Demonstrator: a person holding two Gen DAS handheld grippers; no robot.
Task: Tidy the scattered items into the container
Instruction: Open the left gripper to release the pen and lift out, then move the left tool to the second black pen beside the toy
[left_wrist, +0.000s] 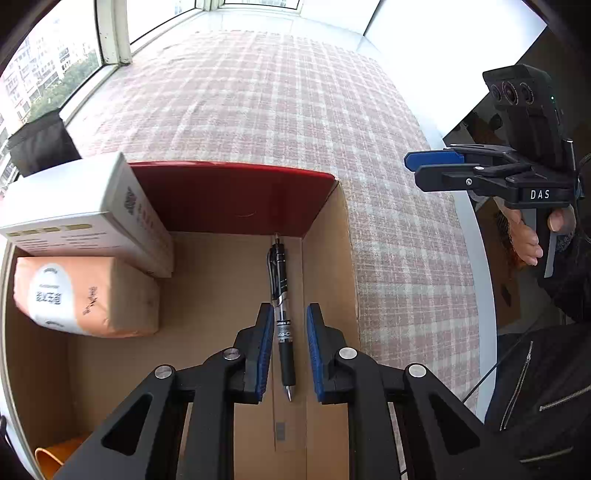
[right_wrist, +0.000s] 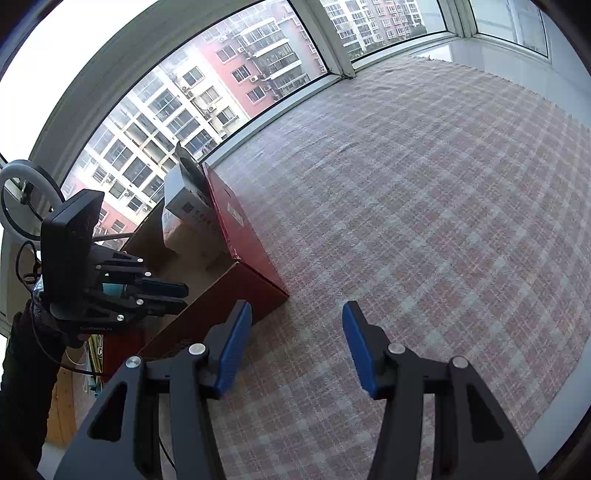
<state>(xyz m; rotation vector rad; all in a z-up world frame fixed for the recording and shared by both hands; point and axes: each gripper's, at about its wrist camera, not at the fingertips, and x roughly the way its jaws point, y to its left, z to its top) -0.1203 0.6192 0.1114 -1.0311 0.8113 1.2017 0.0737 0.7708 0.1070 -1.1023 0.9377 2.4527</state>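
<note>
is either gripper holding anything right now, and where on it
Nothing is held. The left gripper is open, the pen lying in the box between its fingers. The right gripper is open over the tablecloth.

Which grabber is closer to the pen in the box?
Left. The left gripper is open right around the pen, which lies inside the cardboard box. The right gripper is open too, off over the checked tablecloth outside the box.

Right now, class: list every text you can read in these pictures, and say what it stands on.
"DAS": on the right gripper body.
Pen label: partly hidden, unreadable.
White box print: too blurred.
Orange pack print: too blurred.
Red box sticker: too small.
</note>
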